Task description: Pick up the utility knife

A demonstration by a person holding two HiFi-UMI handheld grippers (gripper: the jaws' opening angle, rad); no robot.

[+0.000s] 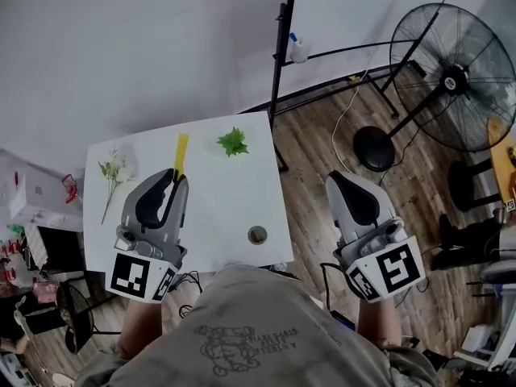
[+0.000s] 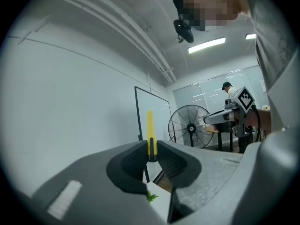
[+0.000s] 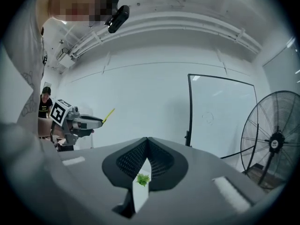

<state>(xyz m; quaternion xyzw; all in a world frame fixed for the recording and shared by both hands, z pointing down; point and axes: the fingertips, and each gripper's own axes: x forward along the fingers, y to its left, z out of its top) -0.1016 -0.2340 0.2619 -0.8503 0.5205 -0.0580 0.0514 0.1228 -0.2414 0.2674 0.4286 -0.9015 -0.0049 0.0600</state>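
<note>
Gripping utility knife (image 1: 181,153): left hand-held gripper (image 1: 176,177), jaws clamped on yellow body, which juts forward past jaw tips and tilts upward, clear of table (image 1: 234,204). Right hand-held gripper (image 1: 336,179): jaws pressed together, nothing between them, held beyond table's right edge above wood floor (image 1: 322,135). Green leafy sprig (image 1: 233,142) on table, ahead-right of left hand-held gripper. White flower stem (image 1: 113,172) on table, just to its left. Small round object (image 1: 257,235) on table between both hand-held grippers. Standing fan (image 1: 459,75) ahead-right of right hand-held gripper.

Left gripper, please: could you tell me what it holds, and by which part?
The left gripper clamps the yellow utility knife by one end; the rest sticks out beyond the jaws.
</note>
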